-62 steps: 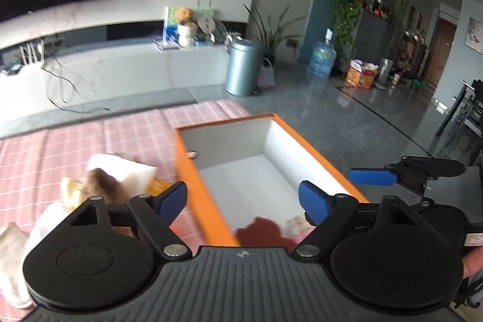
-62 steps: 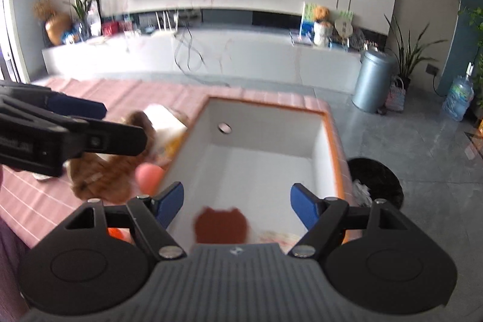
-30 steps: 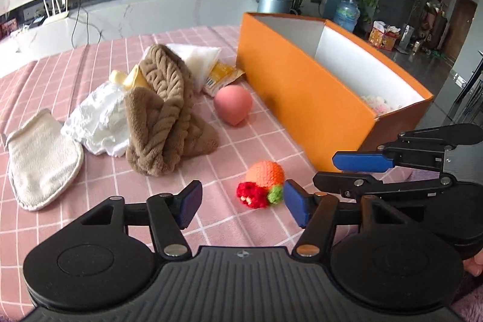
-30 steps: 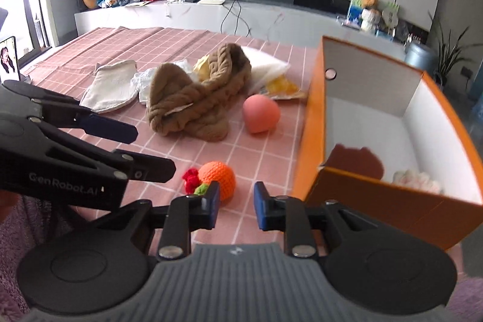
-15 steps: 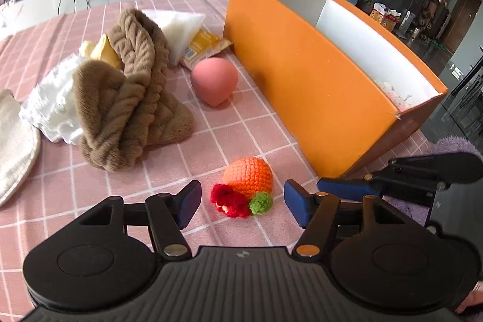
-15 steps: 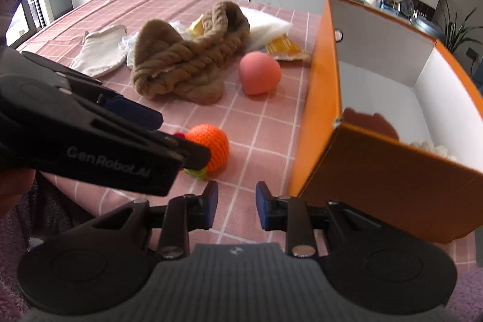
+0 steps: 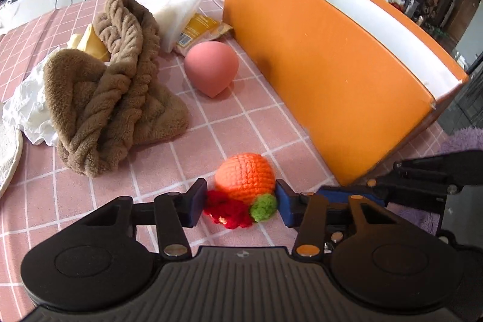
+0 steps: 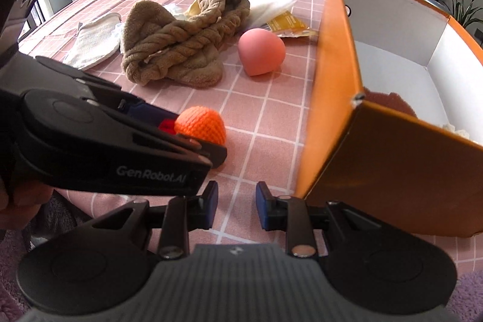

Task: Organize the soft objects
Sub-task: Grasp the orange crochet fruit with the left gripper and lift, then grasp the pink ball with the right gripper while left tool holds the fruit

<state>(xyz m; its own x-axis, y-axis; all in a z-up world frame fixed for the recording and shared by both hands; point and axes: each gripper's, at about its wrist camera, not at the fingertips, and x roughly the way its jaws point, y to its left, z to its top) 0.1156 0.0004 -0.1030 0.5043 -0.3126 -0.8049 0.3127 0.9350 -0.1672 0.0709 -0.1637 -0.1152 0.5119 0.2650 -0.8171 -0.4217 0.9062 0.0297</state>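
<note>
A crochet toy (image 7: 244, 175) with an orange body, red frill and green knob lies on the pink checked cloth (image 7: 241, 116). My left gripper (image 7: 240, 202) is down around it, jaws closing, with the pads touching the toy's two sides. In the right wrist view the left gripper (image 8: 196, 135) straddles the crochet toy (image 8: 202, 124). My right gripper (image 8: 235, 204) hovers just to its right by the orange box's near corner. Its jaws stand a narrow gap apart with nothing between them. The orange box (image 7: 332, 80) stands on the right.
A brown twisted towel (image 7: 111, 86), a pink egg-shaped sponge (image 7: 211, 68), a white pillow (image 7: 175, 11), a yellow packet (image 7: 199, 29), a white cloth (image 7: 27, 107) and a beige mitt (image 8: 96, 38) lie behind. Inside the box (image 8: 401, 20) sit a brown item (image 8: 389, 101) and something white (image 8: 455, 130).
Both grippers came down from over the box to the near tabletop. The left one sank around the crochet toy and narrowed its jaws onto it. The right jaws kept their narrow gap.
</note>
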